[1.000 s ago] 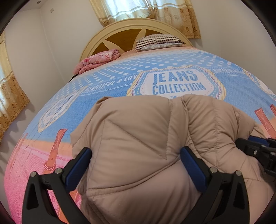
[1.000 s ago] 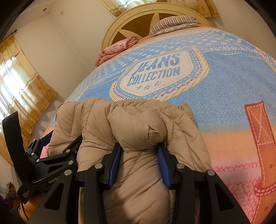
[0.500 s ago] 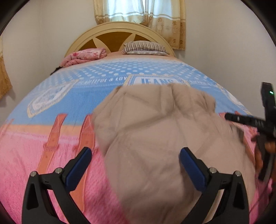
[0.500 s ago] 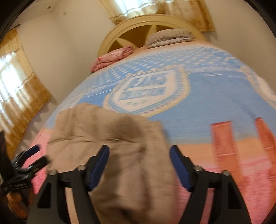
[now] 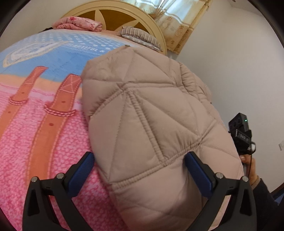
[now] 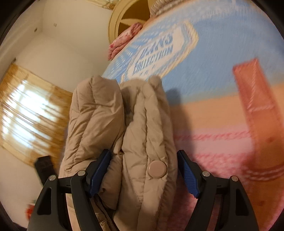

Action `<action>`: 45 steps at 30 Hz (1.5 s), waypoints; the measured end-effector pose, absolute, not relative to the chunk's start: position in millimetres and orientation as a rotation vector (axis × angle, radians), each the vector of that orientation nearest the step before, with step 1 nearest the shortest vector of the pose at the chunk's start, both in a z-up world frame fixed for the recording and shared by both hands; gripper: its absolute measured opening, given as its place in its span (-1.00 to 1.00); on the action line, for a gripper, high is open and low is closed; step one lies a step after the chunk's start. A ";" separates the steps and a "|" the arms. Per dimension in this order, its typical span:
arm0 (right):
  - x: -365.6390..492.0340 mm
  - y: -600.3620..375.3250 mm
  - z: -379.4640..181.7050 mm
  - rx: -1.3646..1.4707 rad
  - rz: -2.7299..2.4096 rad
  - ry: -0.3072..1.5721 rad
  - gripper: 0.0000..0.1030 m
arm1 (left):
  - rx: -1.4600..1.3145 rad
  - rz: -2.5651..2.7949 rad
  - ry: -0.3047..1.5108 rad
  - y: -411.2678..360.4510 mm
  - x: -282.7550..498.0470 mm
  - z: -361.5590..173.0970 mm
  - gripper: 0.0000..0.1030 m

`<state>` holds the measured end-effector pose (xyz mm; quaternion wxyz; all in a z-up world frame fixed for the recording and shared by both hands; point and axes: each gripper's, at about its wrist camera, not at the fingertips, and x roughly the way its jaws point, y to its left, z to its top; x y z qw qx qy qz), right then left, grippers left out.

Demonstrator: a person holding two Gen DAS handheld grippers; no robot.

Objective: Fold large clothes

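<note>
A beige quilted puffer jacket, folded into a thick bundle, lies on the bed near its right edge. My left gripper is open, its blue pads wide apart on either side of the bundle's near end. In the right wrist view the jacket shows as two stacked puffy folds with a round snap button. My right gripper is open around the near fold, its pads apart from the fabric on the right. The right gripper's body and the hand show at the right of the left wrist view.
The bed has a pink, orange and blue "JEANS COLLECTION" blanket. A folded pink floral quilt and a striped pillow lie by the wooden headboard. Curtained windows and white walls surround the bed.
My right gripper has let go of the jacket fold and opened. Both grippers have swung sideways around the bundle; the jacket now lies nearer the bed's right edge.
</note>
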<state>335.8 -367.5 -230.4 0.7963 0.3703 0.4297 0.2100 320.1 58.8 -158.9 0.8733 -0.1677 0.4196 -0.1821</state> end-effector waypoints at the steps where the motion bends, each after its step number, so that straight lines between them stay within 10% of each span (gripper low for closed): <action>1: 336.9 -365.0 -232.0 0.791 0.464 0.923 0.47 | -0.361 -0.387 0.881 57.5 322.8 -161.7 1.00; 5: 340.6 -351.0 -234.8 0.803 0.532 0.944 0.17 | -0.404 -0.410 0.865 54.5 327.0 -166.1 1.00; 16: 300.4 -315.6 -205.2 0.750 0.506 0.849 -0.47 | -0.096 -0.330 0.761 23.3 292.3 -112.6 -0.04; 45: 371.0 -143.6 -139.5 0.739 0.756 0.775 -0.55 | -0.026 -0.079 0.600 157.0 249.9 -56.1 -0.22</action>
